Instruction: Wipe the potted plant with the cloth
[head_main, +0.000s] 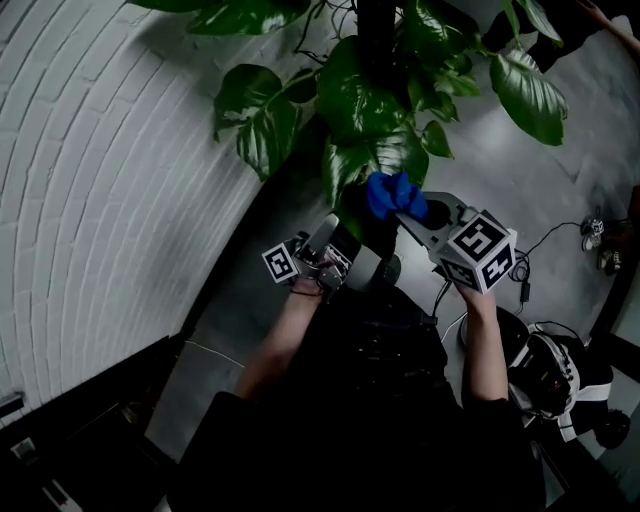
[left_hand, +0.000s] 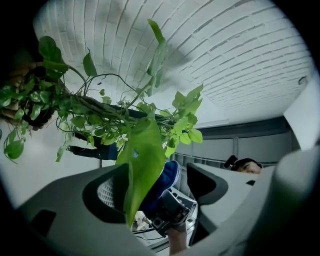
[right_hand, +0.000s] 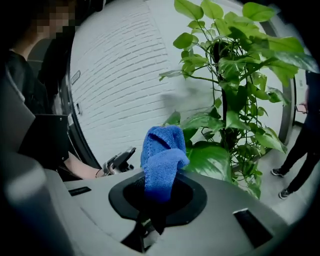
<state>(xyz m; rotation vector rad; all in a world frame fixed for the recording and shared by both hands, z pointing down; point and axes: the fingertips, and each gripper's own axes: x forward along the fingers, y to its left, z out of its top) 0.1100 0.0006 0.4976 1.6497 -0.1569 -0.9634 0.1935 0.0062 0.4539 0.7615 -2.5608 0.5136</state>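
Cloth (right_hand: 162, 157), blue and bunched up, sticks up out of the right gripper (right_hand: 157, 195), and its two jaws are squeezed tight on it. Close by, the left gripper (left_hand: 155, 185) has its jaws wide apart. One big green leaf (left_hand: 142, 165) hangs down in the gap, close to one jaw. The cloth sits right behind that leaf, touching it or very near. Past both grippers stands the potted plant (head_main: 360, 100), tall with many shiny leaves; its pot is hidden. Beside the plant is a white brick wall (head_main: 90, 180), and the floor (head_main: 500, 170) is grey.
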